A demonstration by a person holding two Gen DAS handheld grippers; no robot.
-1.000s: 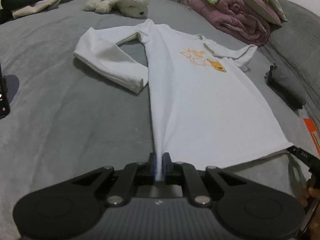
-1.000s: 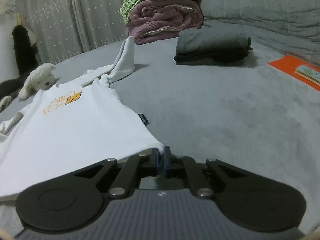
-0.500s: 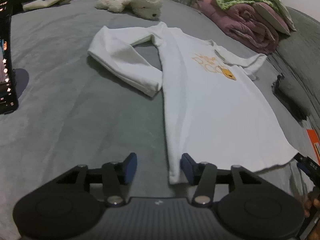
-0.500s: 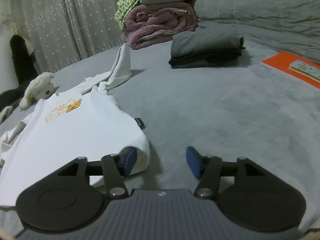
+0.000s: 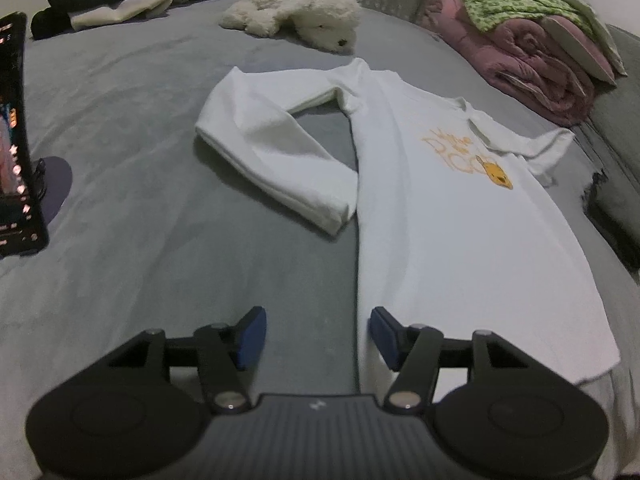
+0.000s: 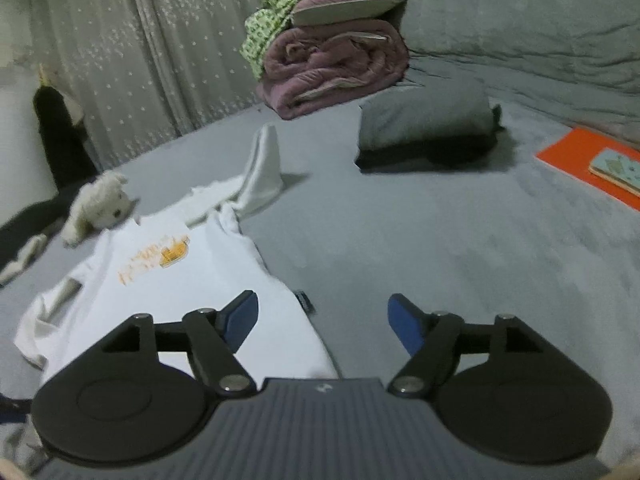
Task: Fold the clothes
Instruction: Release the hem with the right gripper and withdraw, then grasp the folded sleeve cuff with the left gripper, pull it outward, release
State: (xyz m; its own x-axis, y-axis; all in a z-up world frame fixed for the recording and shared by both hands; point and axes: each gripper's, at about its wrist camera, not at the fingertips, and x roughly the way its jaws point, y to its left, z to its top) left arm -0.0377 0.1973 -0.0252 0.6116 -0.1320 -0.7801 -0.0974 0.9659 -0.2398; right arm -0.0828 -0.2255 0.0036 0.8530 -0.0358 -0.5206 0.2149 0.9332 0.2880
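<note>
We hold the left gripper (image 5: 317,338) tilted steeply down toward the grey bed cover (image 5: 140,240), just over the near left edge of the white shirt (image 5: 460,248). Its jaws are opening, already fairly wide, and they grip nothing: the blue pads (image 5: 251,336) stand apart with the shirt's hem edge lying loose below the gap, close to the right pad.

We hold the right gripper (image 6: 322,320) at a shallower downward slant above the shirt's (image 6: 172,280) near right corner. Its jaws are opening too, wide now, with no cloth pinched; the left pad hangs over the white fabric and the right pad over bare cover.

The shirt lies flat, front up, on the soft, faintly napped bed cover. It is smooth cotton-like cloth with an orange print on the chest. Its left sleeve (image 5: 276,160) is bent back into a flat V, and the other sleeve (image 6: 262,176) trails off toward a rolled pink quilt (image 6: 332,68).

A fluffy white toy (image 5: 296,20) lies beyond the collar. A folded grey and black stack (image 6: 428,124) and a flat orange sheet (image 6: 572,160) sit well apart to the right.
</note>
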